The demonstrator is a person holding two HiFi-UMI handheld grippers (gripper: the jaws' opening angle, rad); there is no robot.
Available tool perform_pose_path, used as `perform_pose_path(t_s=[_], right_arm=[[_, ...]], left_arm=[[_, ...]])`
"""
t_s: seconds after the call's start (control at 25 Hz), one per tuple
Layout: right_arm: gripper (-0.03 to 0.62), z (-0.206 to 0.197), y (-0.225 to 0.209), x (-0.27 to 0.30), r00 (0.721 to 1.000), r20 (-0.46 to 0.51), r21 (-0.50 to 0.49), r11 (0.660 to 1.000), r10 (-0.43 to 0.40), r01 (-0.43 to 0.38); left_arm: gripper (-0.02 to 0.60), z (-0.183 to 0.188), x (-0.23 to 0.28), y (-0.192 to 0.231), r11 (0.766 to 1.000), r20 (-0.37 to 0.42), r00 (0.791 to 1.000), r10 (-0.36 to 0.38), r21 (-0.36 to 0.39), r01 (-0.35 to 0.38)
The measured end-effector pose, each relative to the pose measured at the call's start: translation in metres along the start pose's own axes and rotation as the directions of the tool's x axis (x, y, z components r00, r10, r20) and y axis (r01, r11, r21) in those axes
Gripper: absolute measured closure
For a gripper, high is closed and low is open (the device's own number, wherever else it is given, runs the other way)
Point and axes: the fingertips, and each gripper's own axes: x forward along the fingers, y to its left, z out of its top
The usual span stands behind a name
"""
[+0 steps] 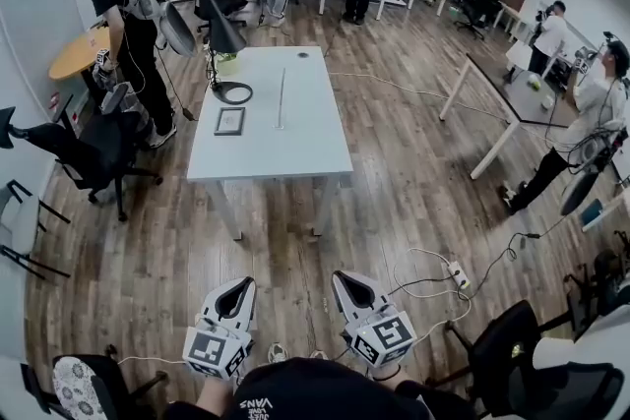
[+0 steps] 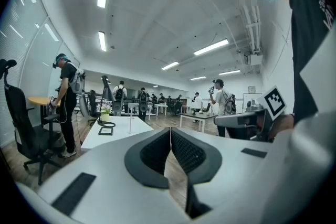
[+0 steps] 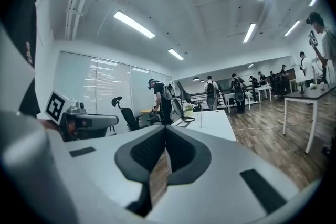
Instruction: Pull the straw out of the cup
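A thin pale straw [image 1: 282, 98] stands upright near the middle of the white table [image 1: 295, 148], a few steps ahead of me. Whatever cup holds its foot is too small to make out. The straw [image 2: 130, 122] also shows far off in the left gripper view, and the straw [image 3: 201, 114] in the right gripper view. My left gripper [image 1: 239, 282] and right gripper [image 1: 345, 278] hang side by side over the wooden floor, well short of the table. Both are shut with nothing in them; the left gripper [image 2: 170, 131] and right gripper [image 3: 165, 128] show their pads pressed together.
On the table are a black lamp with a ring base [image 1: 233, 91], a dark frame [image 1: 229, 121] and a small plant pot [image 1: 226, 64]. Office chairs [image 1: 94, 157] stand to the left. A power strip [image 1: 457, 274] and cables lie on the floor to the right. Several people stand around.
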Motion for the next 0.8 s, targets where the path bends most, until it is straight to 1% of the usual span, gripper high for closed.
perform_pose_path(t_s=[0.32,0.6,0.8], right_arm=[[0.577,-0.003,0.011,0.010,1.000,0.003,0.002,1.000,-0.024,0.024],[0.576,-0.007,0.023,0.017,0.998,0.003,0.001,0.998,-0.065,0.065],[0.577,-0.010,0.022,0.018,0.996,-0.002,0.016,0.996,-0.088,0.088]], left_arm=[[0.570,-0.002,-0.004,0.014,1.000,0.000,1.000,-0.028,0.004,0.028],[0.569,-0.005,-0.007,0.028,0.997,-0.007,0.997,-0.074,0.006,0.074],[0.571,-0.006,-0.003,0.038,0.997,-0.012,0.997,-0.081,-0.001,0.081]])
